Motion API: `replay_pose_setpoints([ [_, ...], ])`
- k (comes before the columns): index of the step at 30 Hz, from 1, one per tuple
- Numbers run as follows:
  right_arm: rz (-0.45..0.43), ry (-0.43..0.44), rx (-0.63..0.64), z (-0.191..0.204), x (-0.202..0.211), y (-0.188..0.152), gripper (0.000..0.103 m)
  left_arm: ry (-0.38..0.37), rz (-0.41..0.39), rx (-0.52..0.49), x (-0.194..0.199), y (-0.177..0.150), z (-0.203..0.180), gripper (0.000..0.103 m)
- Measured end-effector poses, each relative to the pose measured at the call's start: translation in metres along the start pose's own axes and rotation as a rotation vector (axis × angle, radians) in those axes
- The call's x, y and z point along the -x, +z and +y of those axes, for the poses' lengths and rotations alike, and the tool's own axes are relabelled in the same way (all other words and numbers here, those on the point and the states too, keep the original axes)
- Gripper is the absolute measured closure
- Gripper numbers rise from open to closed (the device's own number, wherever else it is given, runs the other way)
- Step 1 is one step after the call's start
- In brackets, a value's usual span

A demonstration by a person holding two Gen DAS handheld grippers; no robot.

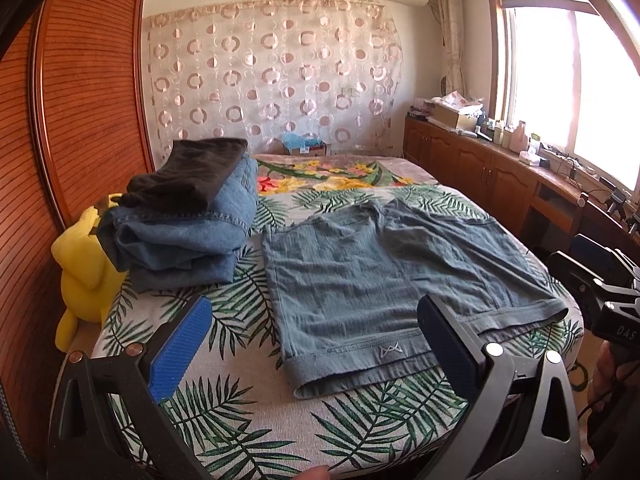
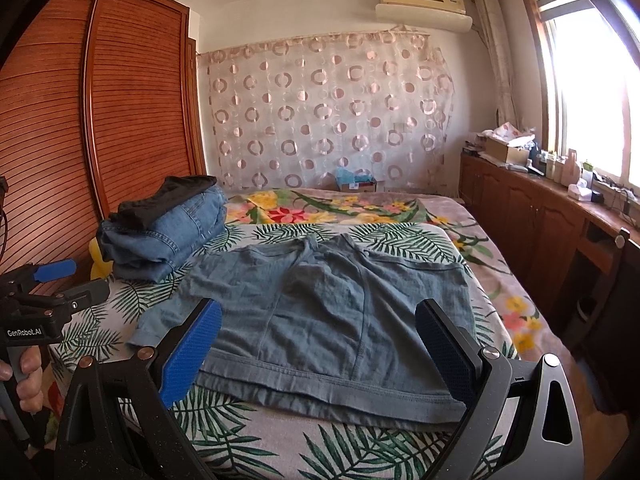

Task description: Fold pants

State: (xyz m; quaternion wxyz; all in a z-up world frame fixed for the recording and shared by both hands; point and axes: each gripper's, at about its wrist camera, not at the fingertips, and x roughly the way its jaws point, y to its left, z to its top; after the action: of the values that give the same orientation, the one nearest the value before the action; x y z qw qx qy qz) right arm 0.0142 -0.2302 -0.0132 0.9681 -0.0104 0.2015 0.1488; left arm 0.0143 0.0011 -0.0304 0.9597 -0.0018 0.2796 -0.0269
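Observation:
A pair of grey-blue shorts [image 1: 384,280] lies flat and spread out on the leaf-print bed cover [image 1: 240,408], hems toward me. It also shows in the right wrist view [image 2: 332,304]. My left gripper [image 1: 316,344] is open and empty, hovering over the near left hem. My right gripper [image 2: 320,344] is open and empty, hovering over the near right hem. The right gripper also shows at the right edge of the left wrist view [image 1: 600,292], and the left gripper at the left edge of the right wrist view [image 2: 44,296].
A stack of folded jeans with a black garment on top [image 1: 188,216] sits at the bed's left, also in the right wrist view [image 2: 168,228]. A yellow plush toy [image 1: 84,280] lies beside it. A wooden wardrobe [image 1: 80,100] stands left; cabinets [image 1: 480,168] line the right.

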Motion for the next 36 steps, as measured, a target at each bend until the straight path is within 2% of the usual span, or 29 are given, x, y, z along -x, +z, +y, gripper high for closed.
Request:
replay_pose_setpoints([
  [7, 0.062, -0.007, -0.001, -0.009, -0.012, -0.006, 0.005, 0.004, 0.073, 0.005, -0.025, -0.017, 0.008, 0.0],
  [13, 0.141, 0.04, 0.021, -0.011, -0.027, -0.011, 0.022, 0.009, 0.131, 0.018, -0.043, -0.031, 0.016, 0.0],
  [18, 0.218, 0.099, 0.041, -0.01, -0.043, -0.012, 0.042, 0.001, 0.156, 0.017, -0.05, -0.037, 0.018, 0.0],
  [26, 0.313, 0.233, 0.105, 0.006, -0.061, -0.011, 0.062, -0.017, 0.213, -0.002, -0.064, -0.045, 0.019, 0.0],
  [36, 0.319, 0.237, 0.196, 0.022, -0.073, -0.006, 0.067, -0.01, 0.238, -0.011, -0.066, -0.05, 0.022, 0.0],
])
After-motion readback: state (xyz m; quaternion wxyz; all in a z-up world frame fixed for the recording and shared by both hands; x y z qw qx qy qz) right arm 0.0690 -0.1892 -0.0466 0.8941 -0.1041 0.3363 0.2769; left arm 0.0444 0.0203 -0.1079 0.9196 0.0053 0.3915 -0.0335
